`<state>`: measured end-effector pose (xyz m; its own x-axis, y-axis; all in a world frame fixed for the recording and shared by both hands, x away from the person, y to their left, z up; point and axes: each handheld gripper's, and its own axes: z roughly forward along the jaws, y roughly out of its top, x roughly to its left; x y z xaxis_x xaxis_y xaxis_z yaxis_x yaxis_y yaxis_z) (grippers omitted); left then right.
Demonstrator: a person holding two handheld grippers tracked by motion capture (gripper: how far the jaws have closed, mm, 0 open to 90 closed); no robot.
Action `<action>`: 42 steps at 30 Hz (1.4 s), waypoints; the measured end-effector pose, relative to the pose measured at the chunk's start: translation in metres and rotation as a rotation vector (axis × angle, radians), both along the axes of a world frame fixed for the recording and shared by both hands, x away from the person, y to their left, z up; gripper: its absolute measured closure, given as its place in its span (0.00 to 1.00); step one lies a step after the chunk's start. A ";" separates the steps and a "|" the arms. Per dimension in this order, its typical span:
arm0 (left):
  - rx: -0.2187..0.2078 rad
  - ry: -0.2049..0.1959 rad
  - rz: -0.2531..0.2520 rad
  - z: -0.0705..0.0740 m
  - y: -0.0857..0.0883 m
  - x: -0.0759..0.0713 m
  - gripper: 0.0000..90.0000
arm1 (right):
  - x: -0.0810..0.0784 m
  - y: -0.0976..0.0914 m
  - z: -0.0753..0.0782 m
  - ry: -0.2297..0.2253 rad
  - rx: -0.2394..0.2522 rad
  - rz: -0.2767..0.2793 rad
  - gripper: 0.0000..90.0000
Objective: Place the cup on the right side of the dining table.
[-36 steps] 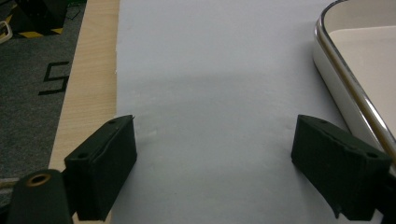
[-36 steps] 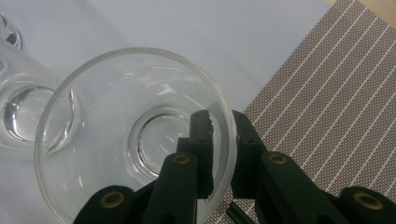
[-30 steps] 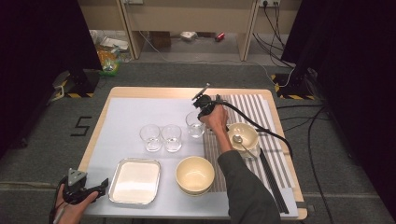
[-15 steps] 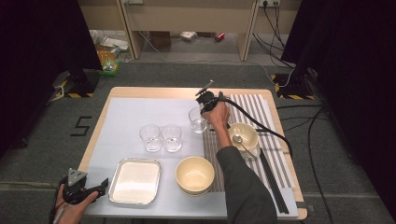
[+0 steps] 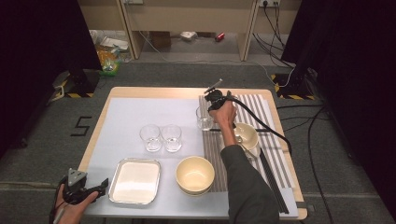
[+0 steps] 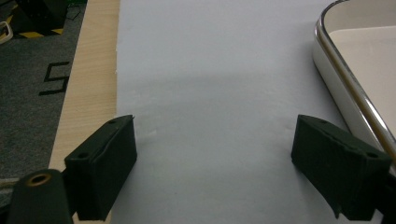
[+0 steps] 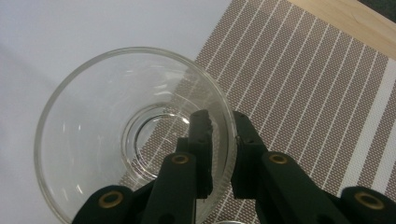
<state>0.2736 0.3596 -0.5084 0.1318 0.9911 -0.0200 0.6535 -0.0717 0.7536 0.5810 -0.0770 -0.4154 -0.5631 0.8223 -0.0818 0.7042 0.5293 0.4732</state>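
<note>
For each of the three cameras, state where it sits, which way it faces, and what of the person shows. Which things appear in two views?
High view: above the table's near side, looking forward and down; both forearms, left gripper.
Left gripper view: on that gripper, looking along open jaws across the white sheet; shares the tray.
Right gripper view: on the right gripper, looking down; jaws pinch the glass rim; shares glass, mat.

A wooden table (image 5: 154, 92) carries a white sheet (image 5: 135, 116) – a striped placemat (image 5: 264, 109) at its right.

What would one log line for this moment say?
right gripper: shut on glass wall | glass: over mat edge | left gripper: open, idle by tray
</note>
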 end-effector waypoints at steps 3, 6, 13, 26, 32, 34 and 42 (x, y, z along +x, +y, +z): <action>0.000 -0.002 0.001 0.000 0.000 0.000 0.14 | 0.000 -0.004 -0.002 0.000 0.003 -0.011 0.89; 0.000 -0.002 0.000 0.000 0.000 0.000 0.14 | 0.000 -0.006 -0.001 -0.002 -0.004 -0.016 0.89; 0.000 -0.004 0.002 0.000 0.000 0.000 0.14 | 0.001 -0.011 0.000 -0.011 -0.011 -0.037 0.89; 0.003 -0.003 0.001 0.000 0.000 0.000 0.15 | 0.005 -0.023 -0.001 -0.040 -0.012 -0.103 0.89; 0.001 -0.004 0.002 0.000 0.000 0.000 0.15 | 0.005 -0.026 0.001 -0.053 0.019 -0.108 0.88; 0.002 -0.003 0.002 0.000 0.000 0.000 0.15 | 0.004 -0.027 0.004 -0.054 0.040 -0.102 0.82; 0.002 -0.001 0.004 0.000 -0.001 0.000 0.15 | -0.005 -0.038 0.017 -0.054 0.095 -0.084 0.67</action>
<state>0.2734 0.3590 -0.5084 0.1281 0.9916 -0.0176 0.6531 -0.0710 0.7539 0.5758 -0.1146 -0.3981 -0.4892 0.8716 -0.0300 0.7159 0.4210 0.5570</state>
